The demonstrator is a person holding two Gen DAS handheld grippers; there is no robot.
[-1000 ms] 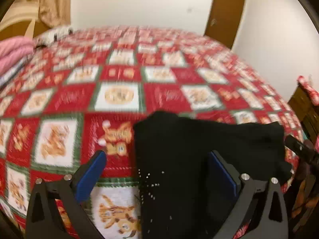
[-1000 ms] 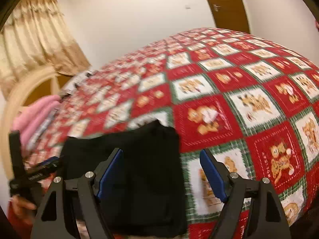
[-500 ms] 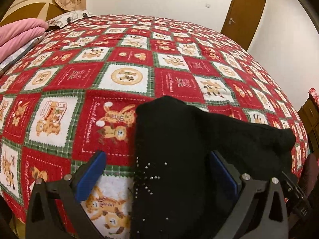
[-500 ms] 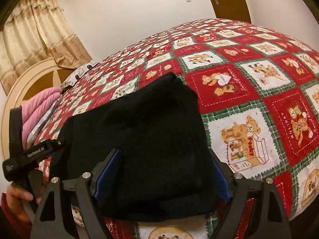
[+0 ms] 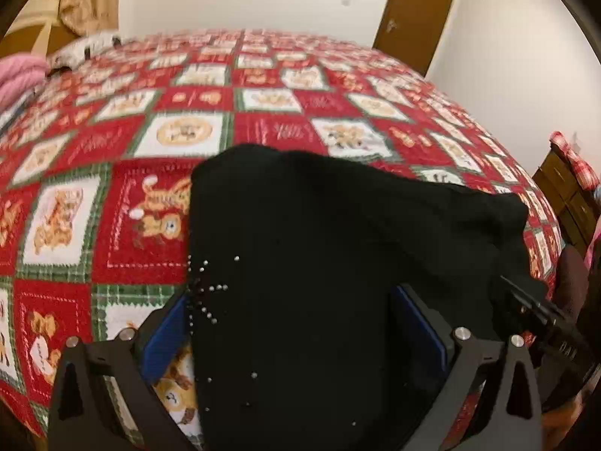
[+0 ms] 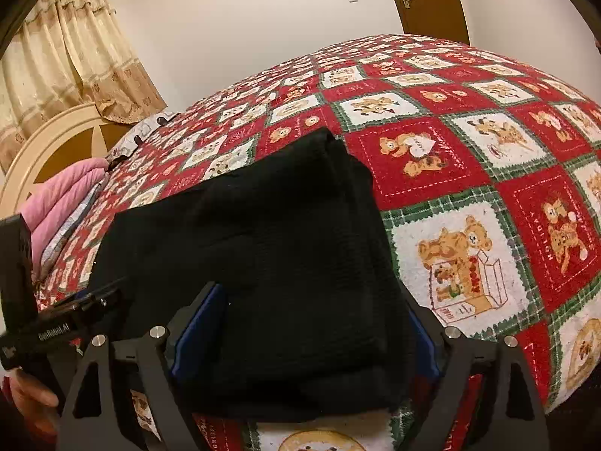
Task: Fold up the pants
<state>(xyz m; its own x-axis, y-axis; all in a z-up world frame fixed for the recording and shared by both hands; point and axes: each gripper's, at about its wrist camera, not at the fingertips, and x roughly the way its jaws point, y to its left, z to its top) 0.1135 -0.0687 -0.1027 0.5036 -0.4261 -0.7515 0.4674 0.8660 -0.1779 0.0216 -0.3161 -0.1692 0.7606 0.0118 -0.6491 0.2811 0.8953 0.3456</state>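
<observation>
Black pants (image 6: 263, 248) folded compact near the bed's edge, both grippers (image 5: 293, 327) (image 6: 319, 323) wide over them; final smoothing or withdrawal likely next.

Red, white and green teddy-bear quilt (image 6: 469, 173) covering the bed; pink blanket (image 6: 60, 203) lying at left edge; beige curtain (image 6: 67, 56) hanging upper left; brown door (image 5: 413, 15) standing upper right.

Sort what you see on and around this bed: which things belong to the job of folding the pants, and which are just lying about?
In the job:
black pants
left gripper
right gripper
bedspread, the work surface

Lying about:
pink bedding
curtain
door
</observation>
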